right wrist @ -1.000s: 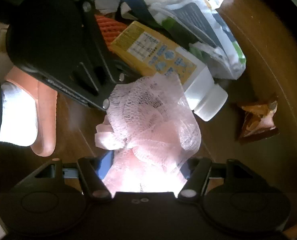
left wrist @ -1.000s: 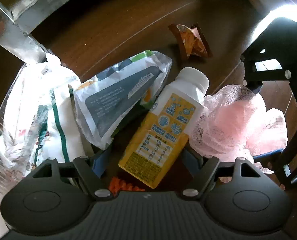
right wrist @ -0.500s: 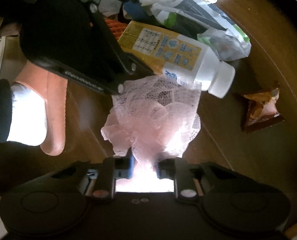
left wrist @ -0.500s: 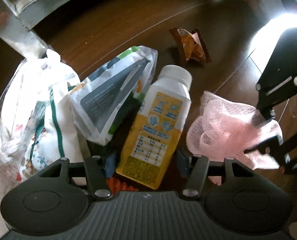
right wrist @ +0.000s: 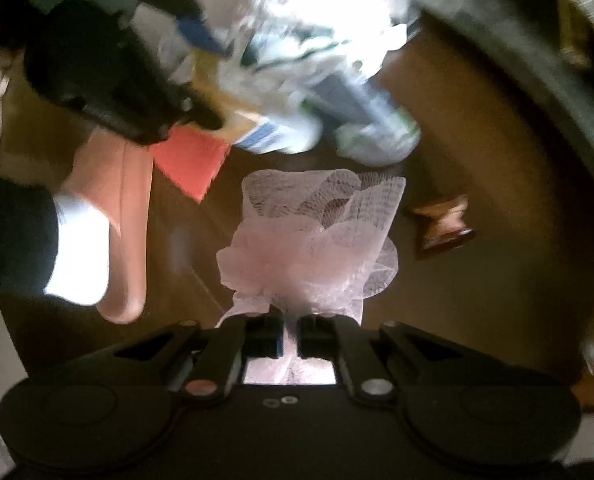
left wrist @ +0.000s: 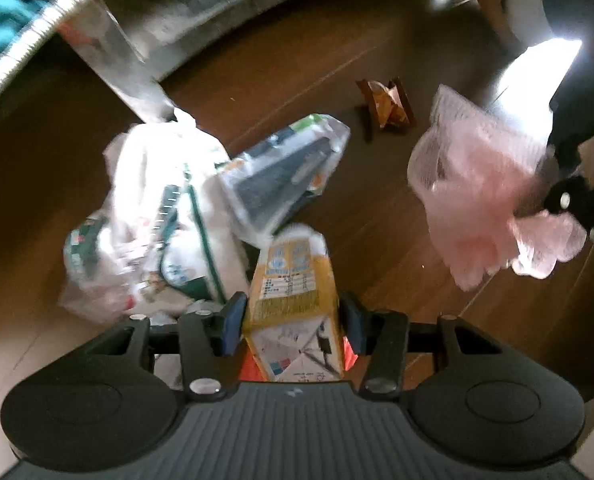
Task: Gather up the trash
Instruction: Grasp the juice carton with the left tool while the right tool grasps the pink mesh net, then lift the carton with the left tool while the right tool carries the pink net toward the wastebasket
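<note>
In the left wrist view, the left gripper (left wrist: 291, 322) now has the yellow drink bottle (left wrist: 293, 280) between its blue pads, and the jaws are closing on it; a second ago the bottle lay flat on the dark wooden floor (left wrist: 377, 208) with the jaws wide around it, and now it hangs nose-down below the gripper, clear of the heap. The white plastic bag (left wrist: 153, 216) and the grey snack bag (left wrist: 281, 176) stay on the floor beside it, and the small brown wrapper (left wrist: 389, 106) lies further away, near the metal bin (left wrist: 217, 16). On the right side of this view, the pink mesh net (left wrist: 485, 200) hangs from the other gripper. In the right wrist view, the right gripper (right wrist: 291, 336) is pinched almost fully together on the gathered end of the pink mesh net (right wrist: 317, 236), while earlier the jaws stood wide over it on the floor; the net now dangles above the floor. A red piece (right wrist: 189, 164) and a pink slipper (right wrist: 125, 216) are to the left. I judge that both pieces of trash are picked up together, so the next need is carrying them to the bin.
</note>
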Demonstrator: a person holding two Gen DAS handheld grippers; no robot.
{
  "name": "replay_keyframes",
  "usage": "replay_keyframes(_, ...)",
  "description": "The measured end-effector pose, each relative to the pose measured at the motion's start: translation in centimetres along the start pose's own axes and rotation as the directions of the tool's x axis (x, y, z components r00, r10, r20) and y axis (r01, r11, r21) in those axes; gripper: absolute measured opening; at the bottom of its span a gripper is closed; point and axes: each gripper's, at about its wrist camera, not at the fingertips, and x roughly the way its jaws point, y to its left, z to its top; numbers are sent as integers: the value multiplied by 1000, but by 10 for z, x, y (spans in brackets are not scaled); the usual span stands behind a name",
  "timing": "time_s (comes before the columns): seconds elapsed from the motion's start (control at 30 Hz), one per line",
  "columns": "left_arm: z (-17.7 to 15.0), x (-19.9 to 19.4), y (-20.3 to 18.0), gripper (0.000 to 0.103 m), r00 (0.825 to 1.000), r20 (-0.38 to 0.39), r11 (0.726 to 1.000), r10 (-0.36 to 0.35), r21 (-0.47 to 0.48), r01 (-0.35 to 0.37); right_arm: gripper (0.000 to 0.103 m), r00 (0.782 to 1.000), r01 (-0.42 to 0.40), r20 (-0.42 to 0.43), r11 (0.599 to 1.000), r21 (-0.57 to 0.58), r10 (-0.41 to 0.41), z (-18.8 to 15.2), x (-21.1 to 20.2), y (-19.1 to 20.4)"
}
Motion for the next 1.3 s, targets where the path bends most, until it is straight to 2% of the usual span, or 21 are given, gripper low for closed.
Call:
replay_keyframes(0.23, 10, -76, -9, 48, 994, 64, 996, 86, 0, -87, 3, 991, 69, 115, 996, 51, -74, -4, -62, 6)
replay_keyframes(0.3, 12, -100, -13, 48, 983, 101, 988, 152, -2, -152, 3, 985, 80, 147, 994, 71, -90, -4, -82, 5)
replay_keyframes(0.4, 17, -142, -16, 48, 968, 149, 979, 204, -49, -198, 3, 971, 97, 207, 990, 103, -117, -5, -114, 3)
replay_keyframes(0.5, 22, -184, -21, 48, 942, 213, 965, 258, -103, -241, 3, 945, 110, 291, 985, 135, -146, -8, -153, 1)
replay_keyframes(0.57, 24, -213, -26, 48, 917, 254, 950, 307, -147, -277, 3, 921, 122, 351, 980, 157, -171, -11, -180, 3)
replay_keyframes(0.67, 26, -255, -32, 48, 879, 309, 924, 364, -238, -299, 3, 869, 134, 445, 968, 210, -217, -22, -227, 0)
replay_keyframes(0.77, 25, -299, -38, 48, 840, 367, 897, 399, -345, -276, 3, 815, 146, 518, 958, 246, -258, -34, -269, -1)
replay_keyframes(0.9, 20, -346, -48, 48, 802, 425, 862, 420, -464, -205, 3, 740, 153, 604, 949, 276, -295, -52, -320, 5)
replay_keyframes(1.07, 18, -394, -63, 48, 767, 471, 830, 436, -540, -140, 2, 661, 178, 674, 942, 286, -329, -72, -367, 18)
replay_keyframes(1.17, 15, -426, -73, 48, 732, 506, 818, 457, -562, -122, 2, 618, 195, 705, 936, 292, -349, -83, -393, 24)
replay_keyframes(1.3, 19, -461, -82, 48, 690, 548, 810, 473, -579, -95, 2, 548, 240, 741, 922, 304, -388, -89, -427, 24)
